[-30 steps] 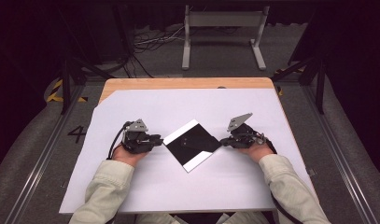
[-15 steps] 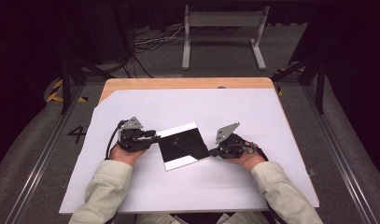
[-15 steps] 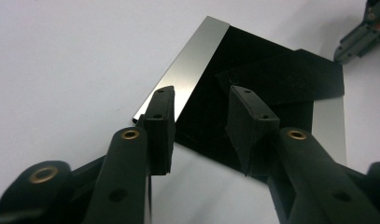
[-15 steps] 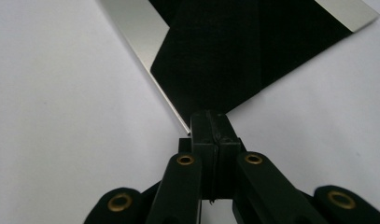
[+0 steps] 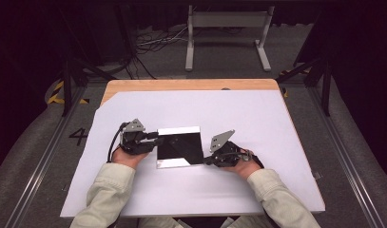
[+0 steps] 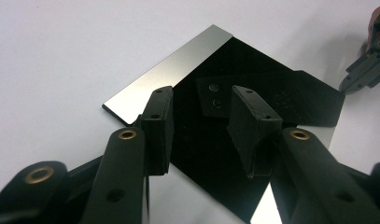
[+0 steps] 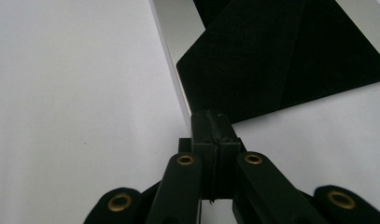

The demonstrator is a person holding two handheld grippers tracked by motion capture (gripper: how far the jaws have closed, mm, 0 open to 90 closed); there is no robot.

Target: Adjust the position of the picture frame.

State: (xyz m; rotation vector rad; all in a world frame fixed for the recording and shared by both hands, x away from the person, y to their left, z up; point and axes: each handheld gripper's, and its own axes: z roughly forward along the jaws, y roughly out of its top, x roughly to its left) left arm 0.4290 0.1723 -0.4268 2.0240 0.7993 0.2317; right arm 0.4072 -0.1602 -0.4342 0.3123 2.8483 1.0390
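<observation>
Now the flat, glossy black square plate with silver edges (image 5: 179,146) lies on the white desk (image 5: 238,114). Left tool (image 6: 202,122) has just been opening, straddling its corner untouched; right tool (image 7: 214,128), closed, pinches the near corner. Next likely: reposition it carefully.

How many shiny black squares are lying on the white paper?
1. The shiny black square lies on the white paper between the left gripper and the right gripper. Nothing looks stacked under it, though a thin sheet beneath could be hidden.
</observation>
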